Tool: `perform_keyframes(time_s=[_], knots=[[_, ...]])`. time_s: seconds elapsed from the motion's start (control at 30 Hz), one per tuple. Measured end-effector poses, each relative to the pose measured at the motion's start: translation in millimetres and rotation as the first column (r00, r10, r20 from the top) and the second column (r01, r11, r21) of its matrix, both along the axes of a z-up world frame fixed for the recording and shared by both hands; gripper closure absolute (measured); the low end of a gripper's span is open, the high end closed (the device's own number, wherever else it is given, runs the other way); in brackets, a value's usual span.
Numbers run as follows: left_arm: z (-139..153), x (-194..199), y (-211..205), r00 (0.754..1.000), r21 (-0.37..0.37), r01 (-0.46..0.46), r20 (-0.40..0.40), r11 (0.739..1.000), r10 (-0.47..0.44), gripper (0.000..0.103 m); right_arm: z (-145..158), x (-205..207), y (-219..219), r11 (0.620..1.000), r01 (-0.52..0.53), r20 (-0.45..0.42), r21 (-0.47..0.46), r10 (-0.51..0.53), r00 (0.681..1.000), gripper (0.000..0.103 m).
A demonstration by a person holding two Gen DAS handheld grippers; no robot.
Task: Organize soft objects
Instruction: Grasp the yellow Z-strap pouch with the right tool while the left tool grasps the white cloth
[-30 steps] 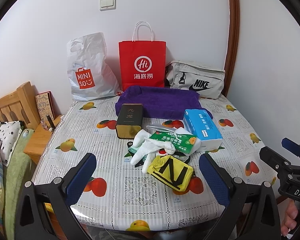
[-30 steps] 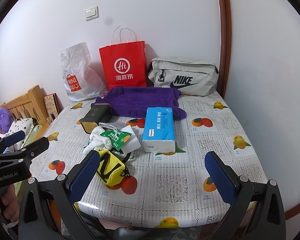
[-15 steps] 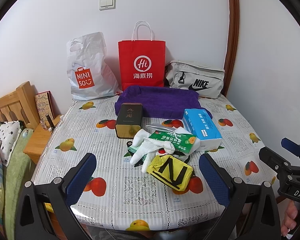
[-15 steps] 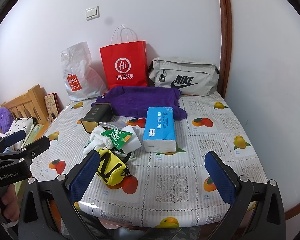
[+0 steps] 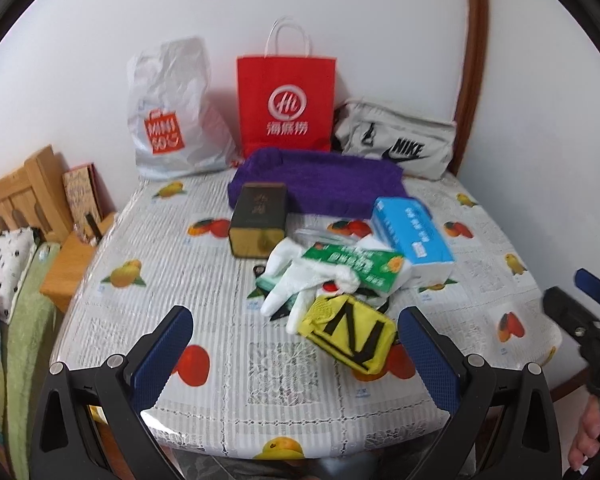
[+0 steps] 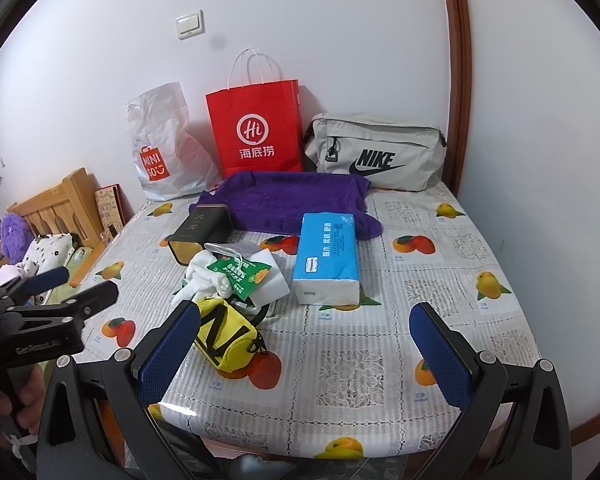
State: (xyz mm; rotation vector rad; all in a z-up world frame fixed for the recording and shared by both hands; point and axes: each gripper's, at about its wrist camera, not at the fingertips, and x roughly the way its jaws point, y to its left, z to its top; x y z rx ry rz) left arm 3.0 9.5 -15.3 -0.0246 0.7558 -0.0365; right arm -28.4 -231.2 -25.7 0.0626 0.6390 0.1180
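Nothing looks sorted yet; the white gloves (image 5: 300,276), green tissue pack (image 5: 356,262), yellow pouch (image 5: 350,330) and blue tissue pack (image 6: 327,254) lie heaped mid-table (image 6: 420,340), the purple towel (image 6: 292,200) behind them. Both the left gripper (image 5: 296,344) and right gripper (image 6: 306,340) hover wide open and empty at the near edge; all the sorting seems left.

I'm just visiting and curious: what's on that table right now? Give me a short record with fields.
surface: table with a fruit-print cloth
against the wall: white Miniso bag, red paper bag, grey Nike bag
behind the pile: purple towel, lying flat
middle pile: white gloves, green packet, dark tin on its side
beside the pile: blue tissue pack
nearest item: yellow pouch
left gripper: jaws wide apart, holding nothing
right gripper: jaws wide apart, holding nothing
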Motion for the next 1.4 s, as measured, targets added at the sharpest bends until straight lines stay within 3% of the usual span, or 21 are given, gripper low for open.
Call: perform_keyframes(time_s=[0.4,0.57,0.67,0.83,1.13,1.23,1.27,1.3,1.33,1.4], knots=[[-51.1,30.5,13.8,0.997,-0.016,-0.020,-0.078,1.000,0.019,0.001,-38.8,31.1,8.1,0.998,-0.061,-0.073,0.013,0.062,0.995,0.000],[-65.0,39.8,23.9,0.993,-0.005,-0.051,-0.104,0.999,0.050,0.001,-68.9,50.3,26.0,0.989,-0.148,-0.115,0.024,0.150,0.982,0.000],[-71.7,44.7,37.3,0.990,-0.026,-0.079,-0.116,0.997,0.076,0.001,-88.9,60.2,45.1,0.966,-0.254,-0.133,0.042,0.257,0.957,0.000],[-84.8,52.9,56.7,0.985,-0.059,-0.110,-0.138,0.992,0.101,0.001,-114.2,76.8,79.0,0.925,-0.379,-0.163,-0.015,0.372,0.914,0.000],[-107.8,67.2,72.1,0.977,-0.082,-0.119,-0.189,0.990,0.102,0.001,-139.4,96.9,119.3,0.856,-0.503,-0.210,-0.120,0.473,0.855,0.000],[-112.1,71.8,71.0,0.977,-0.080,-0.104,-0.193,0.991,0.087,0.001,-156.5,103.1,131.0,0.844,-0.505,-0.247,-0.184,0.457,0.854,0.000],[-113.3,73.1,70.1,0.977,-0.079,-0.100,-0.195,0.992,0.083,0.001,-159.3,104.5,131.8,0.846,-0.497,-0.247,-0.192,0.448,0.859,0.004],[-114.5,74.5,68.8,0.978,-0.078,-0.094,-0.196,0.993,0.077,0.001,-160.0,104.9,129.9,0.854,-0.487,-0.234,-0.184,0.443,0.865,0.019],[-115.2,75.6,67.9,0.978,-0.077,-0.088,-0.196,0.993,0.071,0.001,-159.1,105.2,125.7,0.863,-0.480,-0.221,-0.158,0.443,0.869,0.024],[-115.0,77.5,66.3,0.980,-0.078,-0.076,-0.188,0.994,0.060,0.001,-155.8,105.3,116.2,0.874,-0.476,-0.208,-0.097,0.450,0.869,0.027]])
